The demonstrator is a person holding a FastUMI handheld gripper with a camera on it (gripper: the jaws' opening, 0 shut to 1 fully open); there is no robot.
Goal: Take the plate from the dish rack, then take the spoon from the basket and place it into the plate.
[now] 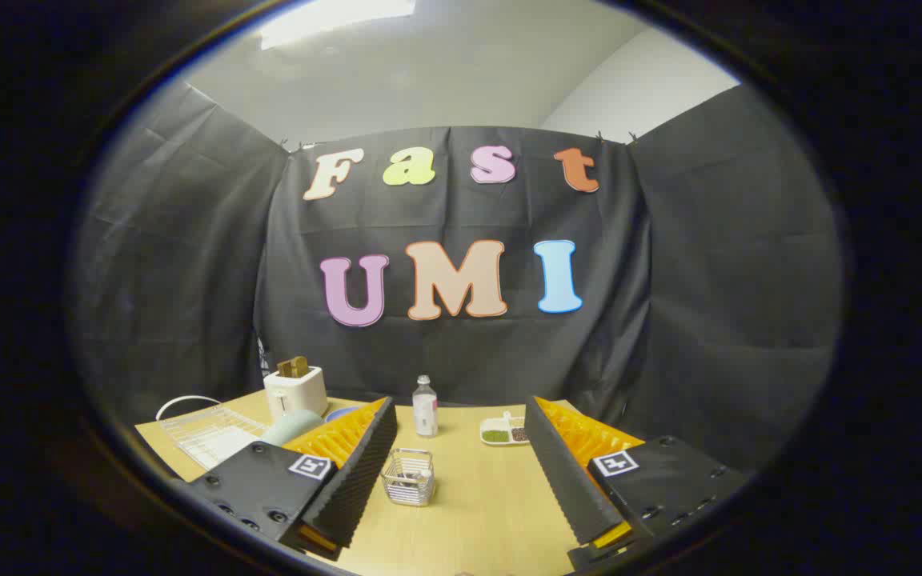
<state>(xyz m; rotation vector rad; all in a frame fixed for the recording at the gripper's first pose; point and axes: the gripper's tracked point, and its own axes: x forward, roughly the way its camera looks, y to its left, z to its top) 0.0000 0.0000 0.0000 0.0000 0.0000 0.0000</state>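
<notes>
On the table: a wooden top (477, 512) runs ahead of the gripper (461, 460) to the black cloth wall.
Jaws: spread wide, holding nothing; the wire basket sits between the fingers.
Basket (408, 477): small wire one, upright; dark contents inside, too small to make out a spoon.
Dish rack (209, 432): white wire, beyond the left finger; a pale green plate (291, 426) stands at its right side, partly hidden by that finger.
Toaster (295, 390): white, behind the rack, brown slices sticking up.
Bottle (425, 407): clear, label unreadable.
Tray (503, 432): white, divided, green and dark fillings.
Markers: square black-and-white tags on both fingers.
</notes>
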